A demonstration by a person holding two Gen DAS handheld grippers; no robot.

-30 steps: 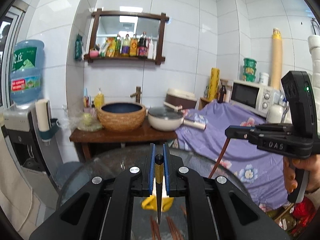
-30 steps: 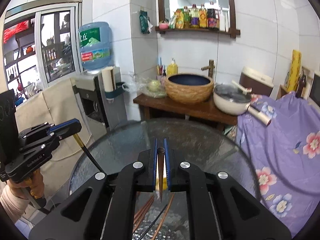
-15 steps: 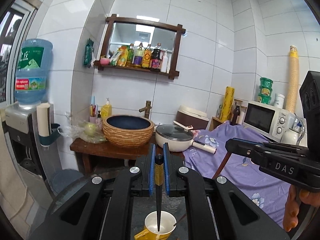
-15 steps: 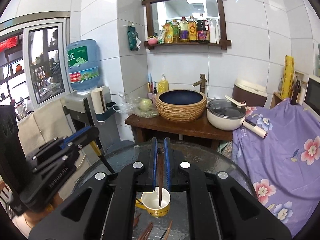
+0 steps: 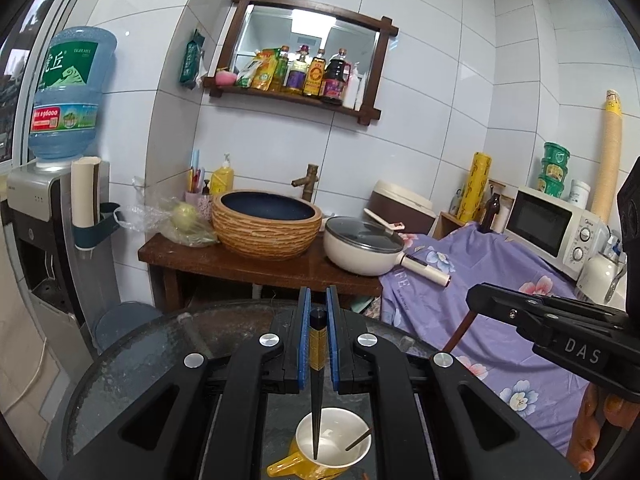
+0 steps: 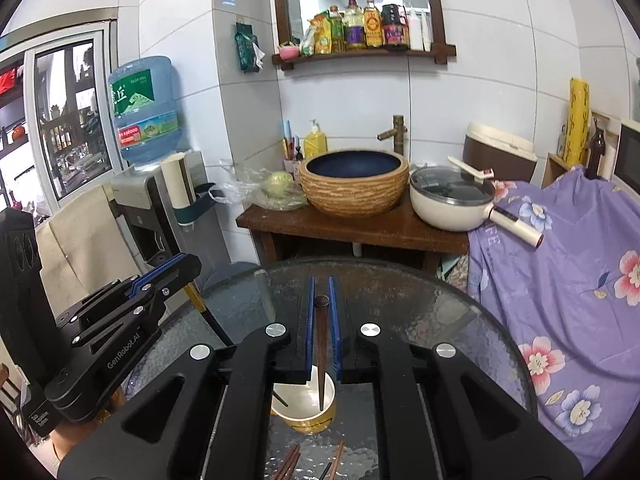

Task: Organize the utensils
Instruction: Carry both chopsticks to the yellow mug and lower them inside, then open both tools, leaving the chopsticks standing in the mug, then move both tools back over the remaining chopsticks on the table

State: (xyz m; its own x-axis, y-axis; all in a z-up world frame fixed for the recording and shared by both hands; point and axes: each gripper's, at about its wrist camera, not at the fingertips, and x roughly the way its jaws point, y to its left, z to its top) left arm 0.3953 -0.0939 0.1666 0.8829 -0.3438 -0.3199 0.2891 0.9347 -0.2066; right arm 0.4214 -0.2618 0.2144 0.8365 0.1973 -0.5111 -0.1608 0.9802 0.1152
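A yellow cup with a white inside stands on the round glass table. My left gripper is shut on a black chopstick with a gold band; its tip points down into the cup's mouth. The right gripper comes in from the right, with a brown chopstick hanging from it. In the right wrist view, my right gripper is shut on that brown chopstick, whose tip sits over the cup. The left gripper is at the left. Several loose chopsticks lie on the glass near me.
Behind the table stands a wooden bench with a woven basin, a bagged fruit and a lidded pan. A purple flowered cloth covers the right; a microwave stands there. A water dispenser is left.
Both grippers moved forward and down with their chopsticks. The cup, earlier half hidden under the fingers, now lies under both chopstick tips. The two grippers have drawn closer together.
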